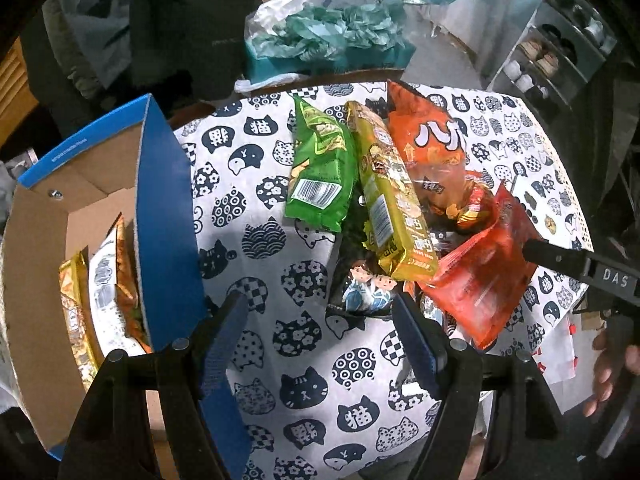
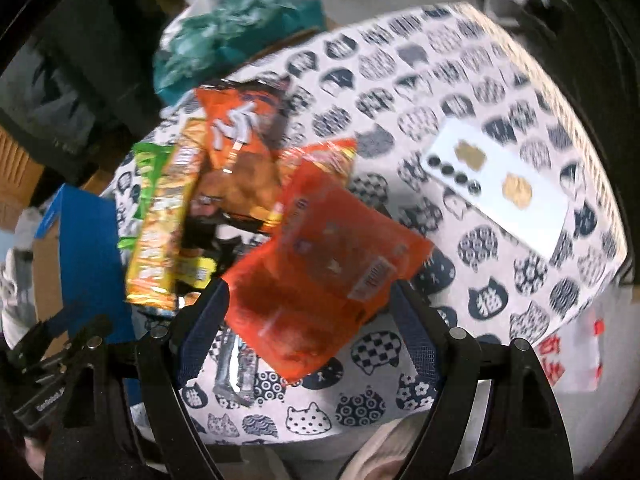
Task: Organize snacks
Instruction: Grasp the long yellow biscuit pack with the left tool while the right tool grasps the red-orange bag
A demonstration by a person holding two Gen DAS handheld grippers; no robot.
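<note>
Black jaws of my left gripper (image 1: 320,320) and right gripper (image 2: 312,312) point steeply down, both apart, gripping nothing; snack packets (image 1: 376,184) lie piled on the desk (image 1: 256,152) at twelve o'clock.

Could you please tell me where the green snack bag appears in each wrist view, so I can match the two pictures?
Left wrist view: the green snack bag lies upper centre on the cat-print tablecloth.
Right wrist view: the green snack bag shows at centre-left, largely covered.
Shared landmark: the yellow snack pack lies directly to its right.
</note>
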